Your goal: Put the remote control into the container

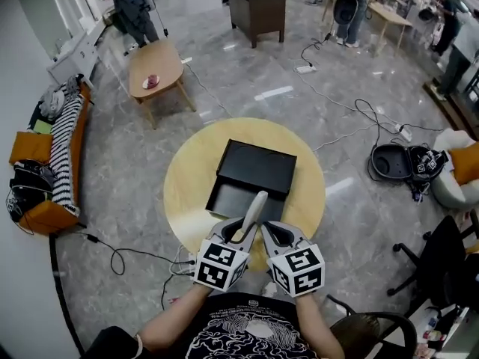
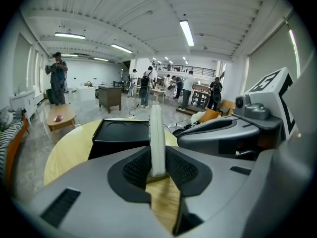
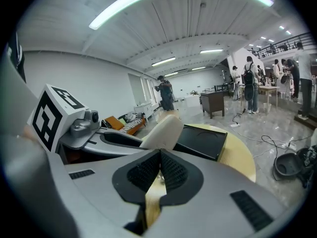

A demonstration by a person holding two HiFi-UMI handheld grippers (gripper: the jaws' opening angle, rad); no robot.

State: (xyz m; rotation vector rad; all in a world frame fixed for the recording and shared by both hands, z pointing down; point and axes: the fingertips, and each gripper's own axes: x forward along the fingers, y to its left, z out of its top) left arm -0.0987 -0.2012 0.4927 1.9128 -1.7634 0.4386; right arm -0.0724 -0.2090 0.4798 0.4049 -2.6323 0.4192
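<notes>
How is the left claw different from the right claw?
The grey left claw pinches the slim off-white plastic remote control; the grey right claw pinches nothing. The left claw's black pads sit apart around the remote; the right claw's pads touch. Both claws are the same shape and colour.

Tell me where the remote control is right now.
Head view, lower centre: the remote control is clamped in the left gripper, pointing toward the black container just ahead on the round table.
</notes>
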